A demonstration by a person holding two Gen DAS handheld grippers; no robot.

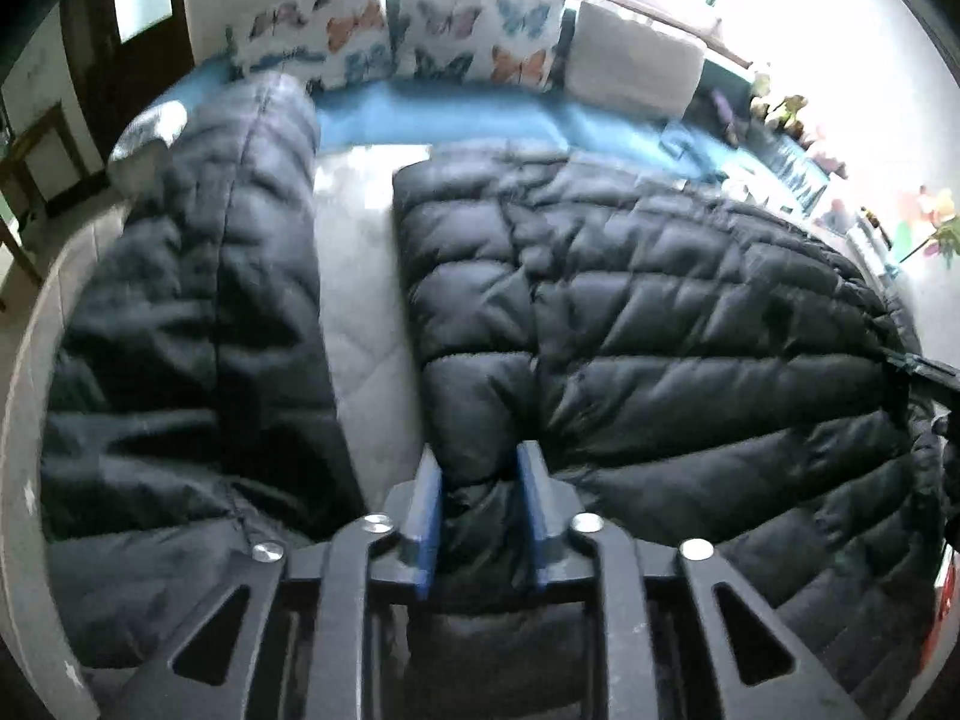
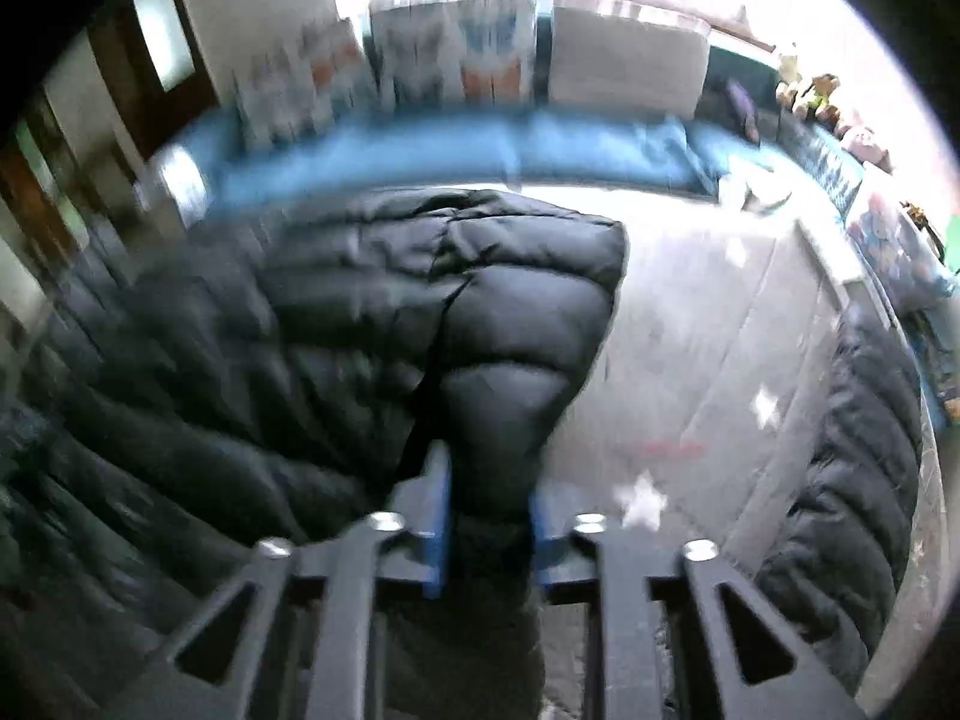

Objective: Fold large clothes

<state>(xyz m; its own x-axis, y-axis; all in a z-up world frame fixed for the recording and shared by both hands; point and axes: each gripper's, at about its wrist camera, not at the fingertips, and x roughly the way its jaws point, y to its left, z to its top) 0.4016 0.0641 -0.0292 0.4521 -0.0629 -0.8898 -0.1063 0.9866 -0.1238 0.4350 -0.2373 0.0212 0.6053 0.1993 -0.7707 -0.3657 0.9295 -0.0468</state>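
Left wrist view: the left gripper (image 1: pixel 480 480) is clenched on a fold of the black quilted jacket (image 1: pixel 630 324), which lies spread on a grey mat (image 1: pixel 366 276); a bare strip of mat runs between body and sleeve (image 1: pixel 198 300).

Right wrist view: the right gripper (image 2: pixel 489 492) grasps a puffy jacket edge (image 2: pixel 510 360); open mat (image 2: pixel 720 360) lies to its right, a blue couch (image 2: pixel 480 150) beyond.

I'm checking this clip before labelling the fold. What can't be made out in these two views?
- Left wrist view: the black puffer jacket runs past the lower and right edges; the left claw hides the fabric it pinches.
- Right wrist view: motion blur smears the cushions and the jacket's left side; the right claw covers the clamped fold.
- Neither view shows the collar or zip.
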